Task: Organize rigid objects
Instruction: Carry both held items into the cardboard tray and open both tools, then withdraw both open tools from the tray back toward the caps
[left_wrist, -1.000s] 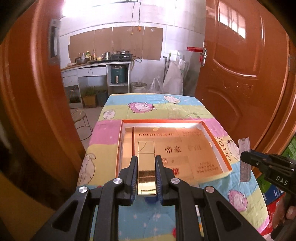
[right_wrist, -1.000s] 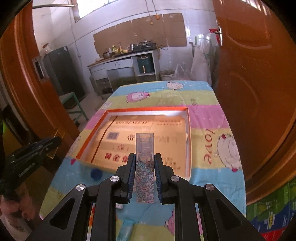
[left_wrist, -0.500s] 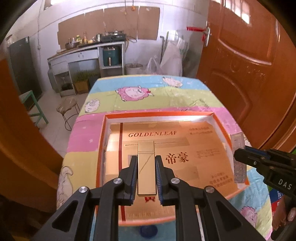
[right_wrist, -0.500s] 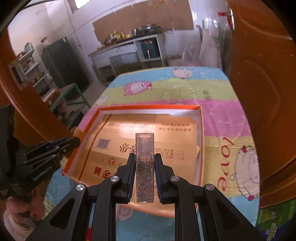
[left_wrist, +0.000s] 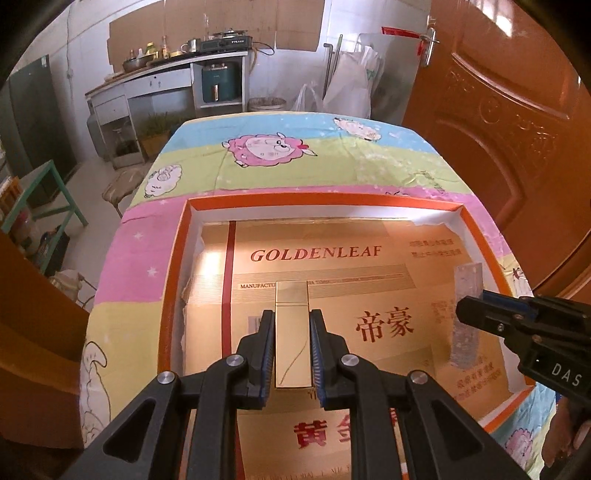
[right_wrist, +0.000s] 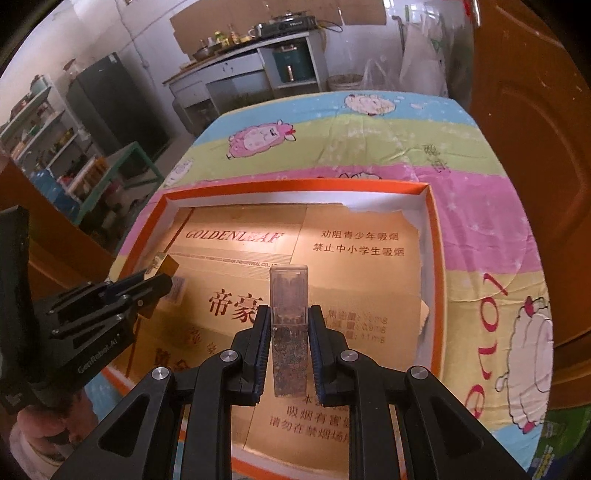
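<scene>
My left gripper is shut on a flat gold case and holds it above the left half of the orange-rimmed tray. My right gripper is shut on a clear-capped case with a dark patterned body, above the tray's middle. The tray is lined with gold GOLDENLEAF cardboard. The right gripper with its case shows at the right of the left wrist view. The left gripper shows at the left of the right wrist view.
The tray lies on a table covered with a pastel sheep-print cloth. A brown door stands close on the right. A kitchen counter, a green stool and a small stool lie beyond the table.
Both grippers have moved forward from the table's near edge to over the tray, each still holding its case. The tray now fills more of both views.
</scene>
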